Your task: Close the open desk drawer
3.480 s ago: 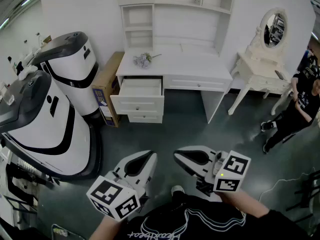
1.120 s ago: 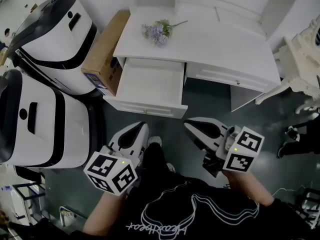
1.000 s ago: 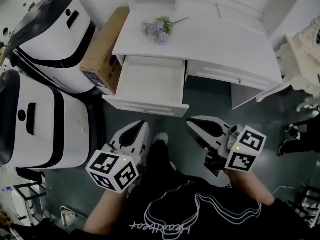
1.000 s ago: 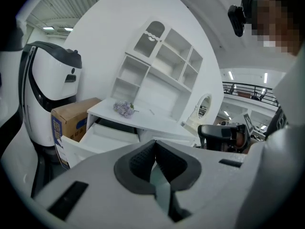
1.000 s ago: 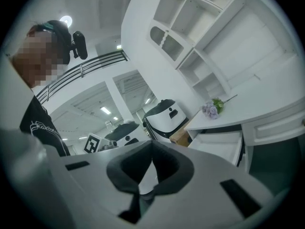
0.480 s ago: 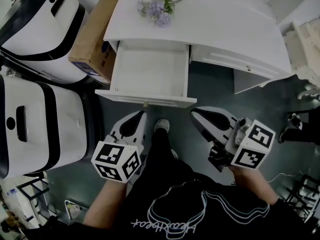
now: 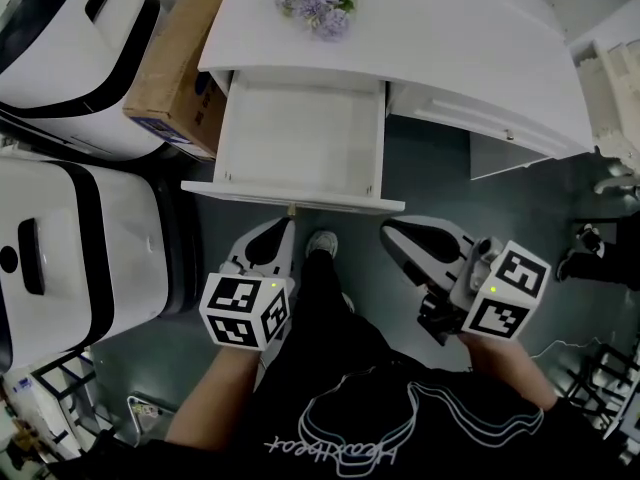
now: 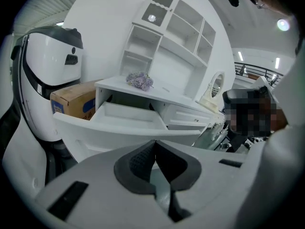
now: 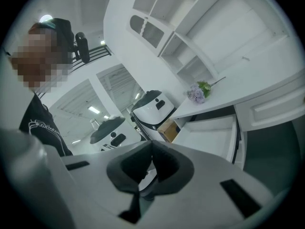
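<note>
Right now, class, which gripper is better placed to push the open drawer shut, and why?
Probably left. The left gripper points at the middle of the drawer front, close to it; the right gripper sits off its right corner.

This is a large strip-lit hall staged as a bedroom. Ahead of the left gripper (image 7: 280, 230) stands a white wooden desk (image 7: 450, 38) with a shelved white hutch (image 8: 176, 37). To that gripper's left are bulky white-and-black machine housings (image 7: 60, 258) and a brown cardboard box (image 7: 175, 78), with ceiling strip lights (image 9: 93, 109) overhead.
</note>
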{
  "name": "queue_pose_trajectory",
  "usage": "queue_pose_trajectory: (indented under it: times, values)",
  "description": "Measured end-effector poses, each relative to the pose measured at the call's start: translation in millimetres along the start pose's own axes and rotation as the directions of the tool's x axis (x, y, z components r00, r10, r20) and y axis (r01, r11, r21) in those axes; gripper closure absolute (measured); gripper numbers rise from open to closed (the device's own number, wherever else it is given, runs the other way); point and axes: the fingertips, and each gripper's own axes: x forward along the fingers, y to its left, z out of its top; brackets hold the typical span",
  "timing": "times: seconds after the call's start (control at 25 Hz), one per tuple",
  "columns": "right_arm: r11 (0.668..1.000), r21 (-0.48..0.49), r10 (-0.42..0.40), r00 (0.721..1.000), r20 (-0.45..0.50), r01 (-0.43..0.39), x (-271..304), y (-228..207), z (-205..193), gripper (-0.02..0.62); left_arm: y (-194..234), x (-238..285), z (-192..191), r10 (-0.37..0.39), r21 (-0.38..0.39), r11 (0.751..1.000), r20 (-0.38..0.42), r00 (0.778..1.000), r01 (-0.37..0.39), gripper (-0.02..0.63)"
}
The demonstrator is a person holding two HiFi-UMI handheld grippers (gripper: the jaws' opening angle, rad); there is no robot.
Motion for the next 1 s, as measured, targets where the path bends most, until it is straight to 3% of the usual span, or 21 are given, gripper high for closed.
queue_pose_trajectory:
  times: [0.36,1.0]
  values:
    - [0.999,0.028,-0.018,0.999,-0.035,0.019,9,-17,-10,0.589,22,21,-11,0.040,-0.002,0.999,-0.021,0.999,-0.040,0.601]
    - [0.996,0.080,-0.027,0.999,-0.040,0.030,17,-28,-21,0.589,31,37,-8,0.021,0.004,1.000,-0.025,0.999,-0.020,0.601]
